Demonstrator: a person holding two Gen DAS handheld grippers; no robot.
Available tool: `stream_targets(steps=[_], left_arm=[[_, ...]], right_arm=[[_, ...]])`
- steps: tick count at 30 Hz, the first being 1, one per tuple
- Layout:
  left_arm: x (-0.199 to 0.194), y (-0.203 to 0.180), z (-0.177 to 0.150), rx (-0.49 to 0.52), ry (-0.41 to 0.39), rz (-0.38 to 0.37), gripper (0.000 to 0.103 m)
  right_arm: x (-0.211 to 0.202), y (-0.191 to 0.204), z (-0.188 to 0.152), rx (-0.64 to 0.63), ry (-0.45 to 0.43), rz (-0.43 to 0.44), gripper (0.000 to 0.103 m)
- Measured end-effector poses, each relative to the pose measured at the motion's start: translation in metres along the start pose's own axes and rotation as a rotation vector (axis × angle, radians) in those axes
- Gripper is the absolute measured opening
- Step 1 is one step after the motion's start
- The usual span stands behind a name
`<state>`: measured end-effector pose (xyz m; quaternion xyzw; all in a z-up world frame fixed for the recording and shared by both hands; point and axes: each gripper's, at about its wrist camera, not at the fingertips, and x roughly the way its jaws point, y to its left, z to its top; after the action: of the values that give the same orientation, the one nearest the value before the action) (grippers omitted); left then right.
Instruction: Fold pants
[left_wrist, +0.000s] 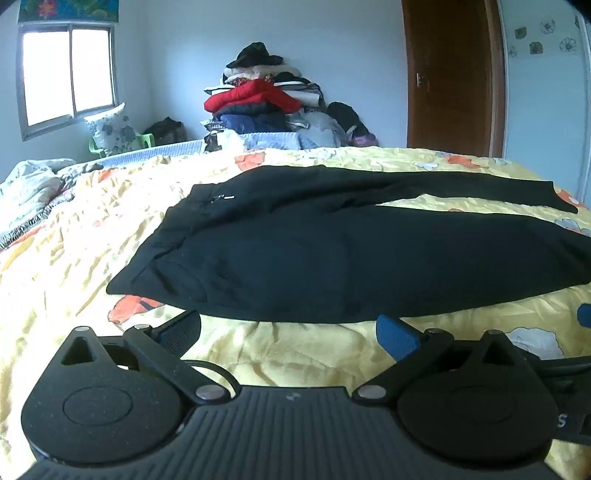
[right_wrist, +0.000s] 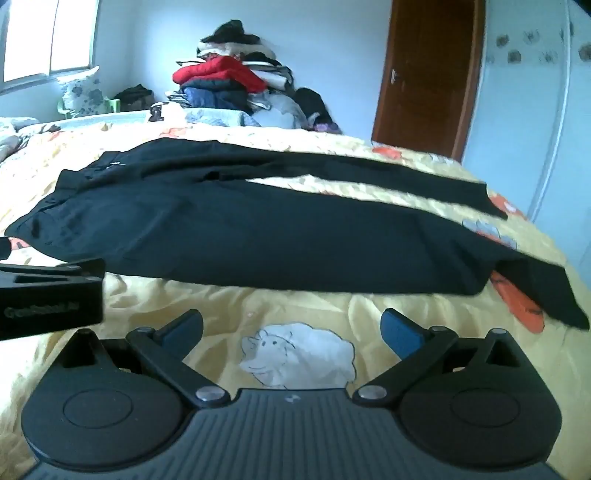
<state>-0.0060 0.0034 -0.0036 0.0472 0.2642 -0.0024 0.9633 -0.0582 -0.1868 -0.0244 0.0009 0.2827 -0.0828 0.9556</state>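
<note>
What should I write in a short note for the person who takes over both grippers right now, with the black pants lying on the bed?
Left gripper: open, empty, low over the yellow bedspread, just short of the near edge of the pants.
Right gripper: open, empty, also short of the near edge, further toward the leg ends.
Pants: spread flat, waistband to the left, both legs running right with a strip of bedspread between them. The near leg's cuff reaches the bed's right side.
Done: pants laid out; no fold visible.
Left: all folding. Probably bring one leg over the other first, then fold along the length.
</note>
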Motion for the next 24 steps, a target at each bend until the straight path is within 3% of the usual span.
stream_targets(steps=[8, 24], left_arm=[[0.019, 0.008, -0.009, -0.055, 0.06, -0.027, 0.102], [0.031, 0.002, -0.02, -0.024, 0.11, -0.053, 0.103]], right_arm=[[0.008, -0.005, -0.005, 0.019, 0.01, -0.036, 0.103], [0.018, -0.01, -0.008, 0.047, 0.054, -0.023, 0.103]])
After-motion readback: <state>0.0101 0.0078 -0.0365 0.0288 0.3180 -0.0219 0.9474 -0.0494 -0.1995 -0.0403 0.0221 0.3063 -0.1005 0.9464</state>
